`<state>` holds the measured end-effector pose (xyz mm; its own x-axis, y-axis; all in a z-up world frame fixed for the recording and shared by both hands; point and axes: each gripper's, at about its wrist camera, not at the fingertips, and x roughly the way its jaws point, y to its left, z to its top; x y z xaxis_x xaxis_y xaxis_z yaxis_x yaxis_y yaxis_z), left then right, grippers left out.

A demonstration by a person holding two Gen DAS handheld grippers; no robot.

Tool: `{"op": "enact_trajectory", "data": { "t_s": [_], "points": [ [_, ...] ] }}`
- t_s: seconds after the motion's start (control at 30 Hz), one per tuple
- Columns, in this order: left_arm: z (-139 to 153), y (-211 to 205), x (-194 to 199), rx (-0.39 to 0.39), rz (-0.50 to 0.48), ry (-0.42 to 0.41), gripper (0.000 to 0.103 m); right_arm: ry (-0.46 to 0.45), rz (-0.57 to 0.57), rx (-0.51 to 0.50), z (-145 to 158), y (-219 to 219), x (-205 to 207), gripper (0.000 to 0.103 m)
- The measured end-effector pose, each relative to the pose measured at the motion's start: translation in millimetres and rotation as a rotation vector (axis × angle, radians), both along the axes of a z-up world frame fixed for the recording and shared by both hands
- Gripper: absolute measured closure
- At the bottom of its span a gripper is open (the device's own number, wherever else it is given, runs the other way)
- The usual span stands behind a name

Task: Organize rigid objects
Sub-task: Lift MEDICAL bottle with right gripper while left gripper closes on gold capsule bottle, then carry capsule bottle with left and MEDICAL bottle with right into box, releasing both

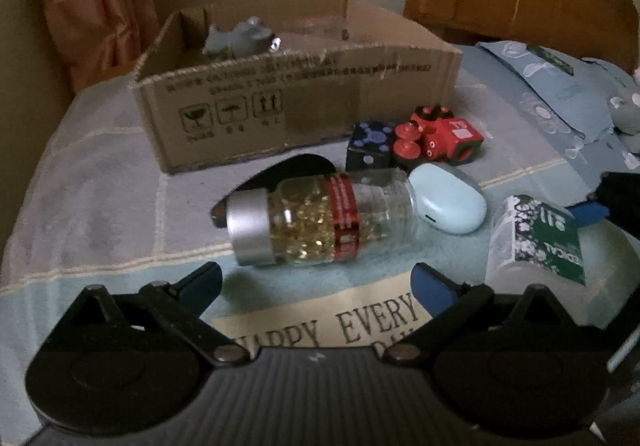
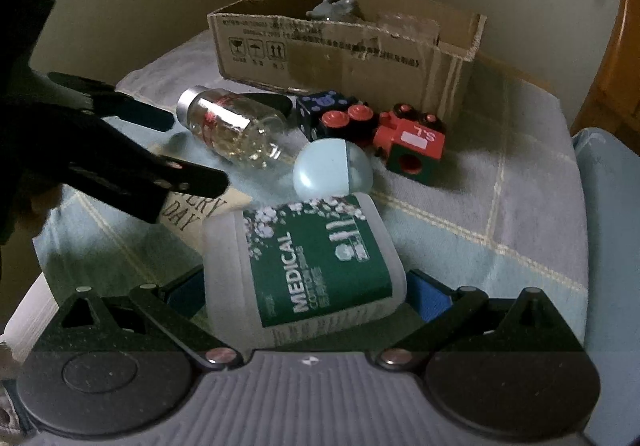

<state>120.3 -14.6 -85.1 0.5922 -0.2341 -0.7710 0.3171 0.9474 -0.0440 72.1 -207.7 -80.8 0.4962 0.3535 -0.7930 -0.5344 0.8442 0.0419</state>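
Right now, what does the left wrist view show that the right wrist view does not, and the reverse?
Only the left wrist view shows the blue patterned packet at the far right and the open left tool facing the capsule bottle. Only the right wrist view shows the right tool open around the MEDICAL box, its full label readable. Both show the cardboard box, red toy train and pale blue case.
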Motion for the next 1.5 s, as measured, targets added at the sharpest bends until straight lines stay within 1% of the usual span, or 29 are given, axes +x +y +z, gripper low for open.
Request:
{"op": "enact_trajectory", "data": {
  "t_s": [0.13,0.33,0.53,0.6,0.67,0.77,0.9,1.03,1.1,1.17,1.2,1.23,1.33,1.5],
  "points": [
    [-3.9,-5.9,0.7,0.007,0.033,-0.021,0.001,0.004,0.008,0.006,-1.4,-3.3,-0.7,0.000],
    [-3.0,-8.3,7.4,-0.046,0.061,-0.023,0.001,-0.005,0.041,0.000,-2.9,-2.0,1.8,0.000],
    [-2.3,-6.6,18.9,-0.062,0.124,-0.027,0.001,-0.008,0.064,0.005,-1.2,3.4,7.5,0.000],
    [-1.0,-3.8,20.0,-0.068,0.133,-0.036,0.001,-0.006,0.074,0.023,2.1,5.9,7.2,0.000],
    [0.1,-1.7,19.4,-0.070,0.131,-0.048,0.001,0.005,0.087,0.043,5.5,8.3,5.2,0.000],
    [0.3,-4.4,17.2,-0.034,0.120,-0.063,0.001,0.012,0.105,0.021,7.7,13.8,1.0,0.000],
    [1.9,-13.2,15.8,0.010,0.110,-0.090,0.001,-0.001,0.090,-0.013,9.4,18.9,-0.9,0.000],
    [4.3,-17.7,17.5,0.027,0.104,-0.104,0.001,-0.013,0.078,-0.031,10.4,21.2,-0.5,0.000],
    [4.9,-17.9,18.2,0.035,0.099,-0.102,0.003,-0.013,0.073,-0.034,10.9,20.8,-1.0,0.003],
    [4.8,-17.2,18.3,0.046,0.097,-0.101,0.005,-0.013,0.067,-0.043,11.4,20.6,-1.3,0.010],
    [4.9,-16.4,18.0,0.044,0.093,-0.098,0.008,-0.017,0.061,-0.052,11.6,20.4,-1.3,0.012],
    [4.9,-15.4,17.7,0.040,0.091,-0.094,0.009,-0.020,0.057,-0.064,11.7,20.0,-1.5,0.014],
    [5.4,-13.5,18.0,0.042,0.079,-0.078,0.009,-0.012,0.045,-0.066,12.6,17.6,-0.7,0.015],
    [10.8,-10.2,19.5,0.058,0.015,-0.039,0.009,-0.011,0.042,-0.065,16.2,16.2,1.0,0.016]
  ]
}}
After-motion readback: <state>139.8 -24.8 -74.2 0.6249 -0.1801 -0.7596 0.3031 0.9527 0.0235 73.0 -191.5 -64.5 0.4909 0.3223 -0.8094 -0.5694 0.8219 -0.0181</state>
